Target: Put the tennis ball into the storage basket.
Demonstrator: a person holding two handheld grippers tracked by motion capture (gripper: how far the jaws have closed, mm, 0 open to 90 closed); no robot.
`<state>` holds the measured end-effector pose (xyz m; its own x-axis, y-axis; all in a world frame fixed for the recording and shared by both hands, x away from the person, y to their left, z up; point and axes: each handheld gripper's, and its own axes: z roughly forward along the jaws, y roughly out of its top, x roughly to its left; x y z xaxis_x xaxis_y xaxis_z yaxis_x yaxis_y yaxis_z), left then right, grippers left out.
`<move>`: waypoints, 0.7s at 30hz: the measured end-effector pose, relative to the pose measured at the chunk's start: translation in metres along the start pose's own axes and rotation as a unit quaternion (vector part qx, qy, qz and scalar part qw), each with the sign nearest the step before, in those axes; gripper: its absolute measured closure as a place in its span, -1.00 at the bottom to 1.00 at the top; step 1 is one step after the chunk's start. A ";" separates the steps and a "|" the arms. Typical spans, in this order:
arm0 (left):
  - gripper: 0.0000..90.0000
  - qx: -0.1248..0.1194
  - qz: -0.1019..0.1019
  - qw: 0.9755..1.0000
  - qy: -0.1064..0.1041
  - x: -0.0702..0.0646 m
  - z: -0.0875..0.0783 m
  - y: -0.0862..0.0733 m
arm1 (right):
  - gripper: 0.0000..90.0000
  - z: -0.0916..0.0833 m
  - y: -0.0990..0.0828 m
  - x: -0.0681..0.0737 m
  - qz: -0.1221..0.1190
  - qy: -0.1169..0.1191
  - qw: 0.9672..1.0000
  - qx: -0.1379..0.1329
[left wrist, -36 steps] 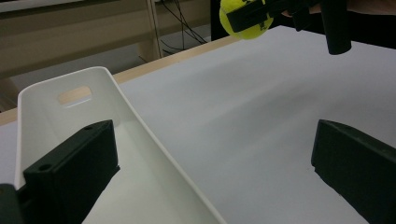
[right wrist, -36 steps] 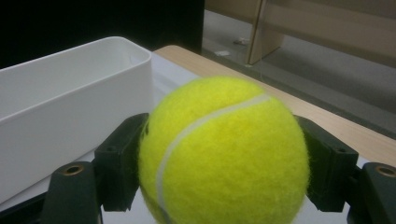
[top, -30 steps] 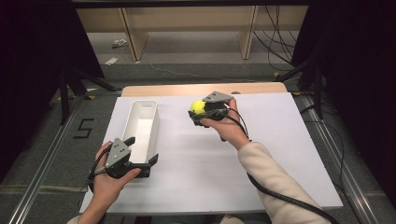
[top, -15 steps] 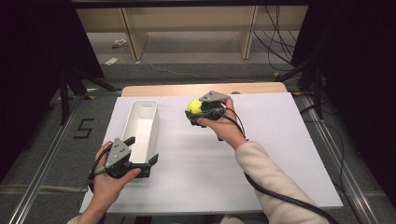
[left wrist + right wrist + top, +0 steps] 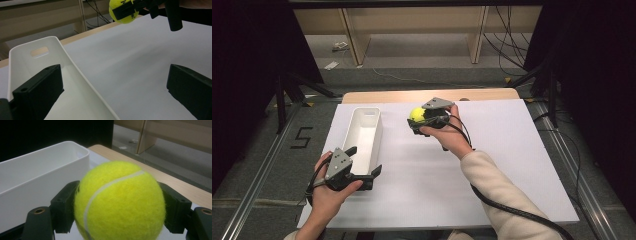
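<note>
now the right gripper (image 5: 416, 120) clamps the tennis ball (image 5: 416, 114) beside the white bin (image 5: 364, 137).

In the right gripper view the fuzzy yellow-green tennis ball (image 5: 120, 202) hides the white tabletop beneath it, and its underside is cut off by the bottom edge. The long white plastic bin (image 5: 37, 182) runs off the left edge; its floor probably lies hidden behind its wall.

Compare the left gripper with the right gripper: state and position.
The right gripper is shut on the tennis ball, held above the table; the left gripper holds nothing, its jaws open and straddling the near wall of the white bin. Both have black jaws and grey plates.
</note>
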<state>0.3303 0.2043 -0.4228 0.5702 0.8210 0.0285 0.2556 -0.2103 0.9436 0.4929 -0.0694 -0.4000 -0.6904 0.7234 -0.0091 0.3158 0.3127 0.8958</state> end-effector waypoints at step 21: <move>-1.00 -0.001 -0.001 1.000 0.001 0.001 -0.001 0.000 | -0.41 0.008 0.005 0.010 0.000 0.012 1.000 -0.001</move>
<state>0.3301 0.2051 -0.4225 0.5676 0.8228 0.0279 0.2546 -0.2077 0.9445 0.4932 -0.0554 -0.3992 -0.7053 0.7089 0.0019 0.3146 0.3106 0.8970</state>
